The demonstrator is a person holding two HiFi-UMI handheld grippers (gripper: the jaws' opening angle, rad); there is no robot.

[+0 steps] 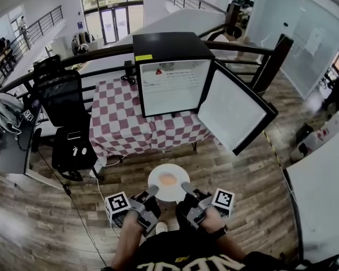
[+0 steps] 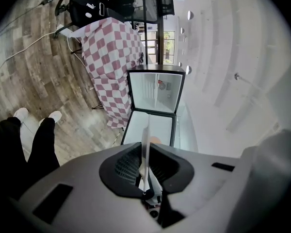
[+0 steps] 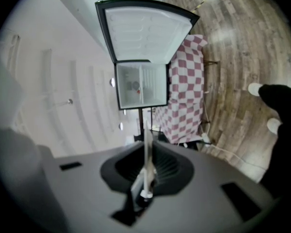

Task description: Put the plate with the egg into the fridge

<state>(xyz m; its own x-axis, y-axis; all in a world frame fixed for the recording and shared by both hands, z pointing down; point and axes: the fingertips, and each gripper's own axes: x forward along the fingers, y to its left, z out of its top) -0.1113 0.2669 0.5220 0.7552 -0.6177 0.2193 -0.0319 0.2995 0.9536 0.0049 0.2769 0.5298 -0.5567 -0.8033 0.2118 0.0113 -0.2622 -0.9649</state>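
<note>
wooden floor (image 1: 243, 179) lies before the open fridge (image 1: 175, 75) on its checkered table (image 1: 121, 123). in front of the fridge you hold the plate (image 1: 168, 192) with the egg (image 1: 168, 179), left gripper (image 1: 151, 191) and right gripper (image 1: 186, 187) each clamped on its rim.

Plates: one white plate (image 1: 168, 169)
Eggs: one egg (image 1: 168, 179)
Fridges: one fridge (image 1: 172, 72), with one door (image 1: 234, 114)
Grippers: two, the left gripper (image 1: 151, 191) and the right gripper (image 1: 185, 187)
Marker cubes: two, the left cube (image 1: 117, 203) and the right cube (image 1: 223, 199)
Tablecloths: one checked tablecloth (image 1: 121, 117)
Chairs: one black office chair (image 1: 65, 103)
Shoes: two, a white shoe (image 2: 21, 113) and a second shoe (image 2: 55, 115)
</note>
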